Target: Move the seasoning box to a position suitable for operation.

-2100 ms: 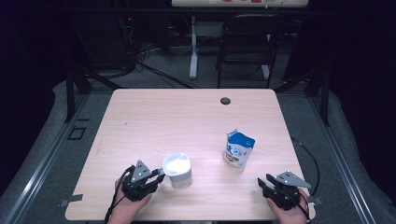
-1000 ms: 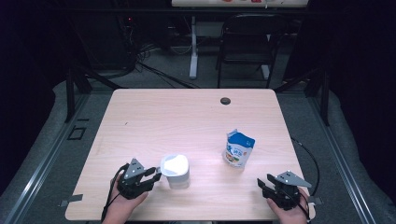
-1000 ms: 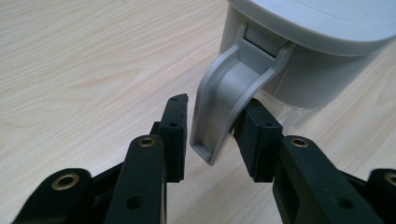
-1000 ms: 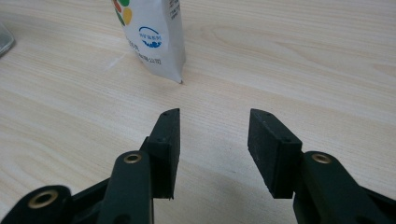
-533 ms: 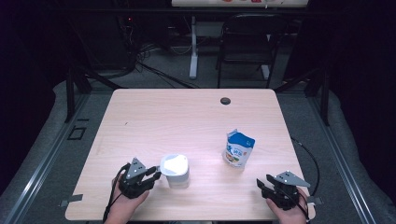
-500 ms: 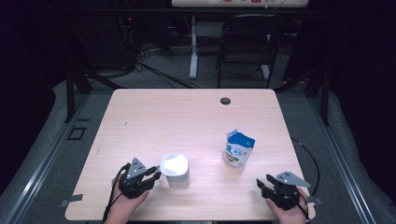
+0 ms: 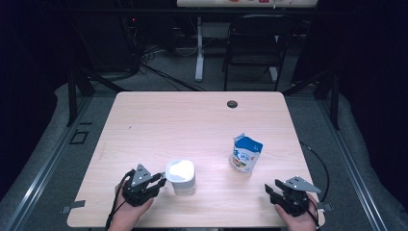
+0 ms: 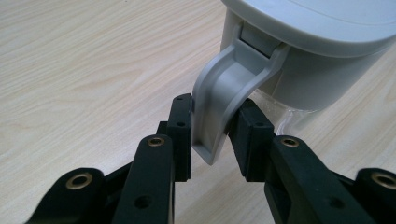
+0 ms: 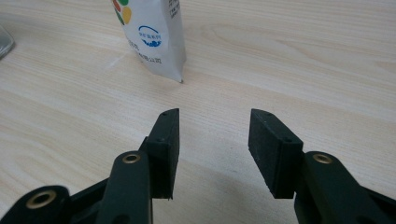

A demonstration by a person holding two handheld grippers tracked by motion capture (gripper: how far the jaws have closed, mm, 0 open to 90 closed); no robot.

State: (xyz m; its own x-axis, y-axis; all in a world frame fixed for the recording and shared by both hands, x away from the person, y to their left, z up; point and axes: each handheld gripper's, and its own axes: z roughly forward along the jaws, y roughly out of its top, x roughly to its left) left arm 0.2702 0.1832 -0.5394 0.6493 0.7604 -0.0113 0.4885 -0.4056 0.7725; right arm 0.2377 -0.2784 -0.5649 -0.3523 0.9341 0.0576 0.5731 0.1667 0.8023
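1. Dark room, light wood-grain table [image 7: 192, 125] with a small dark round grommet [image 7: 232, 104] near the far edge; a black chair [image 7: 252, 50] and cables sit on the floor behind it.
2. White lidded jug [image 7: 181, 176] stands upright at the near-left part of the table. Lid is on, so contents can't be read from above. The left gripper view shows a clear lower wall under the grey lid band; can't tell what is inside.
3. Blue-and-white carton [image 7: 245, 153] stands upright to the right of centre, top folded open. Contents not visible.
4. Jug and carton are well apart, bare table between them.
5. Left gripper [image 7: 161, 182] sits at the jug's left side, jaws pointing at it. In the left gripper view the grey handle [image 8: 224, 93] curves down from the lid band and passes between the two pads [image 8: 182, 126].
6. Left jaws have just been closing, handle between them. Both pads now sit against the handle's sides: pinching it.
7. Handle tip hangs free just past the pads, above the table.
8. Right gripper [image 7: 270, 191] is at the near-right corner, well apart from the jug, carton ahead and to its left.
9. Right jaws spread, nothing between them, only bare table; carton base [image 9: 159, 56] stands beyond the left pad, not touching.
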